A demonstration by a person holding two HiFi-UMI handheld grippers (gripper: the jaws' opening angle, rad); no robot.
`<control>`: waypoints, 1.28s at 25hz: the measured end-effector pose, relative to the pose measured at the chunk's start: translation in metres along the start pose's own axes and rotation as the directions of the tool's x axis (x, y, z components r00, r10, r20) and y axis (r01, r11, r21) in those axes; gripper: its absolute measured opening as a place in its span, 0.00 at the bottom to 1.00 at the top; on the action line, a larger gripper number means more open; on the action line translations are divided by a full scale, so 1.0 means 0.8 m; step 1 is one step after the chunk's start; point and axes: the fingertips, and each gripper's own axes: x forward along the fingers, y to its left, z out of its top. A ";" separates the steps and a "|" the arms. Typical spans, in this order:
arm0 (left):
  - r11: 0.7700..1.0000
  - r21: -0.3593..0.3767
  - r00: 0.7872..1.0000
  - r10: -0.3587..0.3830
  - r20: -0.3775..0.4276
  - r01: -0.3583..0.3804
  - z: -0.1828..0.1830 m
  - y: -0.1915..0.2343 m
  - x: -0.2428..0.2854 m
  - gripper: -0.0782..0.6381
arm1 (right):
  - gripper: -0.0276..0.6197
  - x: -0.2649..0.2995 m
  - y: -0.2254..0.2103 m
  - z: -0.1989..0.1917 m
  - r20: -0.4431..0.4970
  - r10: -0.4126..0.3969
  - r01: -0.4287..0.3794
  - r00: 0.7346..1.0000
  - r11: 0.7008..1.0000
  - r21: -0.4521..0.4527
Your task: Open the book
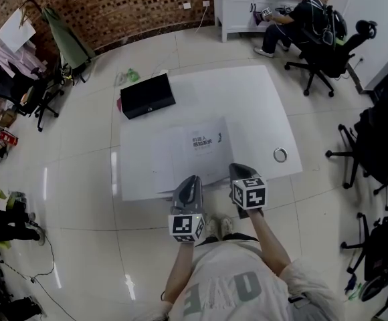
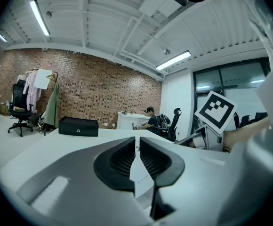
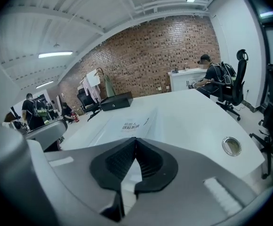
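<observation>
The book (image 1: 192,151) lies flat on the white table (image 1: 247,105), nearer to our edge than to the far one. Its white face is up, with a few lines of dark print on the right half. We cannot tell if this face is the cover or a page.

The table is the biggest thing before us and stands on a pale tiled floor (image 1: 80,179). At its far left corner lies a black case (image 1: 147,95).

The left gripper (image 1: 194,179) is at the near edge of the book. Its jaws are almost together, and in the thin slit between them we see a white surface with fine print. We cannot tell if the pads pinch it. The right gripper (image 1: 238,168) is just beside it, at the near right corner of the book, clenched with its tips meeting.

A small round metal ring (image 1: 280,154) is on the table near its right edge.
</observation>
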 end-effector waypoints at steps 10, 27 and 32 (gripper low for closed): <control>0.990 0.093 0.991 -0.093 -0.098 0.102 -0.040 -0.029 0.025 0.25 | 0.05 -0.003 0.038 0.027 0.031 0.070 -0.069 0.997 0.997 -0.021; 0.934 0.323 0.974 -0.090 -0.208 0.155 -0.068 -0.059 0.060 0.27 | 0.05 -0.005 0.066 0.041 0.039 0.125 -0.125 0.991 0.992 -0.004; 0.907 0.413 0.983 -0.009 -0.184 0.086 -0.066 -0.051 0.064 0.15 | 0.07 -0.004 0.069 0.045 0.022 0.106 -0.105 0.994 0.994 -0.043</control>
